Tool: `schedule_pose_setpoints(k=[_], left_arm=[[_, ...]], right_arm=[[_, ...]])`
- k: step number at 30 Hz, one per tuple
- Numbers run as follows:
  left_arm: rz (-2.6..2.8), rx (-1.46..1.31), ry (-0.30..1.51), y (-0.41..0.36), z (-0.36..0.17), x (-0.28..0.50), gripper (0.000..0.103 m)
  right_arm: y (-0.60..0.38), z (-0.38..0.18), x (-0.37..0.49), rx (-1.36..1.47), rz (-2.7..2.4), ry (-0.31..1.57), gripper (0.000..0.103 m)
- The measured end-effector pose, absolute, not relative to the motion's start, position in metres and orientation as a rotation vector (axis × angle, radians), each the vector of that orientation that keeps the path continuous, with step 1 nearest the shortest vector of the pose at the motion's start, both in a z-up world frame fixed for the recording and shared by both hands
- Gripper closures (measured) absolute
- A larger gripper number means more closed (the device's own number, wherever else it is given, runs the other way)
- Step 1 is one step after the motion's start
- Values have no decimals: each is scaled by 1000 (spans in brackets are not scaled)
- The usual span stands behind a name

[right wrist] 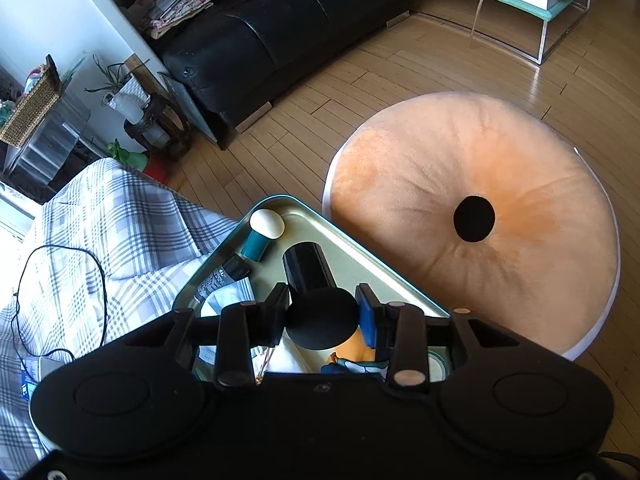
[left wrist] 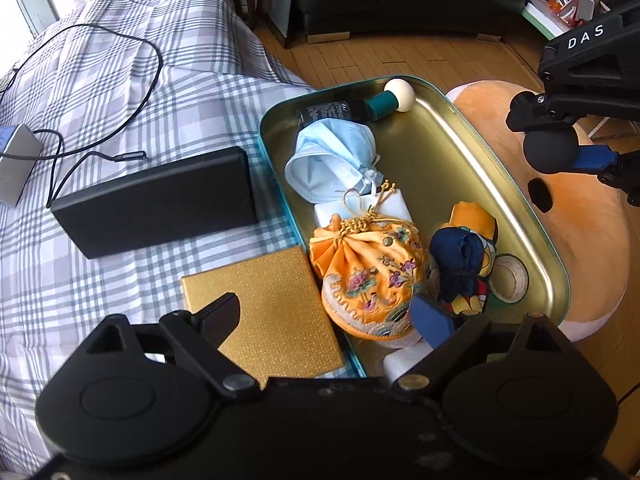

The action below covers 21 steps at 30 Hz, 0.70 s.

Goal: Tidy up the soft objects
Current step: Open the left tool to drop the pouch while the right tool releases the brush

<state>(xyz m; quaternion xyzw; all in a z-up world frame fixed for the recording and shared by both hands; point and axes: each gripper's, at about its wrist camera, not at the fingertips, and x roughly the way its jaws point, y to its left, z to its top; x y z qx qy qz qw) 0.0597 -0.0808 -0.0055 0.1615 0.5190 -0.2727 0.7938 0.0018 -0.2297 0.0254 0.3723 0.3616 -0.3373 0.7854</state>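
At nine o'clock in the left wrist view a black case lay on the checked bedcover, with a gold box just beside the tin tray at about seven. The left gripper hung over the near end of the tray with its jaws spread wide, holding nothing.

Inside the tray, the blue face mask sat toward twelve o'clock, the orange embroidered pouch near the centre and a folded navy cloth toward three. These looked light and limp; the pouch would probably crush under a squeeze, so its gathered, corded neck seemed the firmest place to take hold.

At two o'clock, over the orange cushion, the right gripper had its jaws closed on a black ball-ended object, which appeared soft yet springy and perhaps prone to slipping.
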Motion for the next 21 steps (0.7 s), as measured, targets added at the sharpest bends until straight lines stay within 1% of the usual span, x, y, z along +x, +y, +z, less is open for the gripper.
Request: schedule_pose_setpoints(k=[5,21], left_arm=[[-557,343,1097,-66,-3,54,11],[-510,334,1089,-55,0,48,11]], right_arm=[[-219,28,8,745,-702,784,61],[-203,28,12,654,-700,805,61]])
